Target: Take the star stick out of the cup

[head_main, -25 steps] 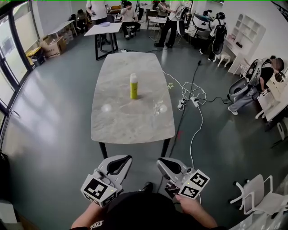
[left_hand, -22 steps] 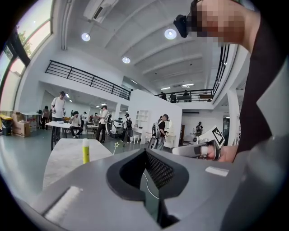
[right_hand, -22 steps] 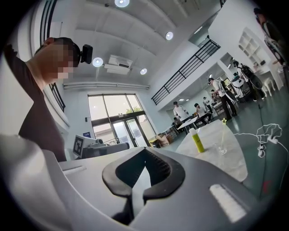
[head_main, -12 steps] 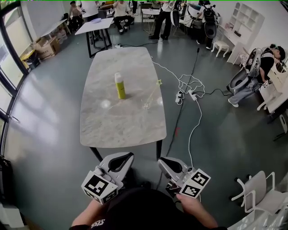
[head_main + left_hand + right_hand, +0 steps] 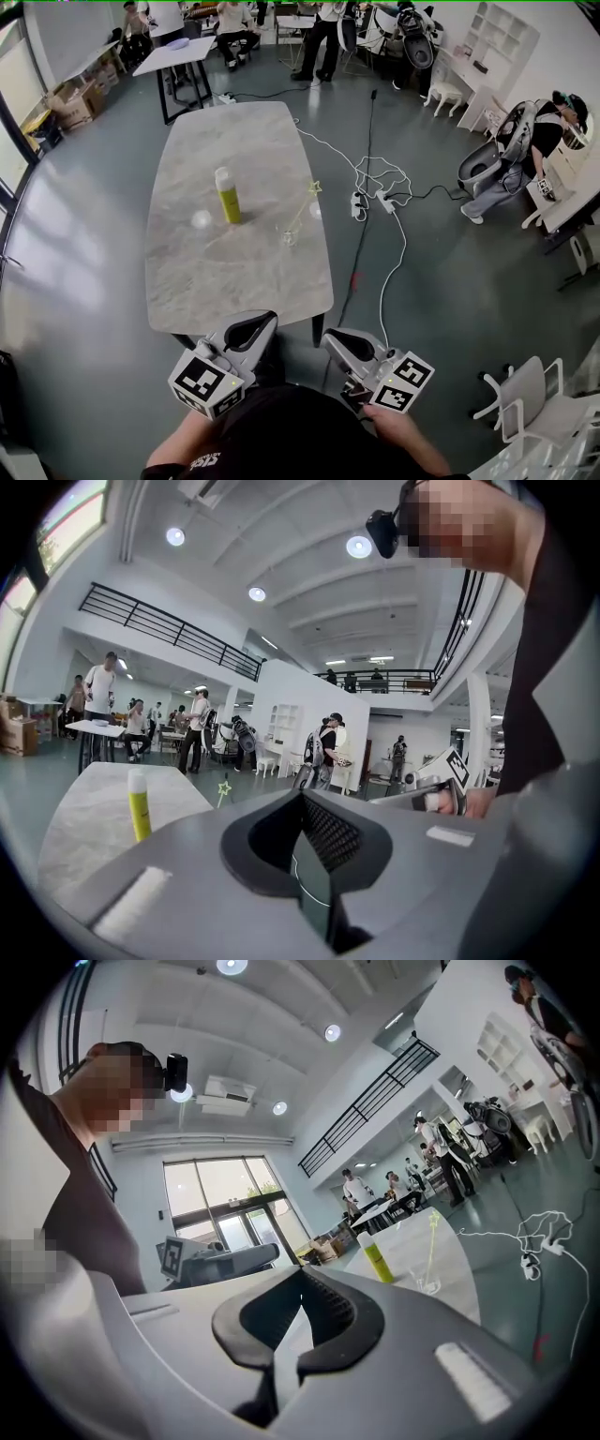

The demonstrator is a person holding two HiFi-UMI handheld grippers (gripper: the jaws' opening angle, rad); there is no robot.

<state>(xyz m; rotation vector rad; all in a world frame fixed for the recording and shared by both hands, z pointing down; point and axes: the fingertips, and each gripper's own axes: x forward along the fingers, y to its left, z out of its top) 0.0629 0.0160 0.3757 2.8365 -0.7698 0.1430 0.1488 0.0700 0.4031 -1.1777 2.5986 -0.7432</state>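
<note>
You stand on a glossy grey floor (image 5: 84, 281); a marble-topped table (image 5: 234, 272) lies at twelve o'clock, windows (image 5: 14, 94) at ten, white shelving (image 5: 492, 33) at two, a white chair (image 5: 539, 422) at four.

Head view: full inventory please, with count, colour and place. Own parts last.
table: 1, grey marble, centre
bottle: 1, yellow-green with white cap, upright mid-table
cup: 1, clear, table's right side
star stick: 1, pale green, leaning in cup
cables: tangle, white, floor right of table
far table: 1, white top, beyond the marble one
chair: 1, white, bottom right
people: several, far end
left claw: 1, grey, shut, empty
right claw: 1, grey, shut, empty
</note>
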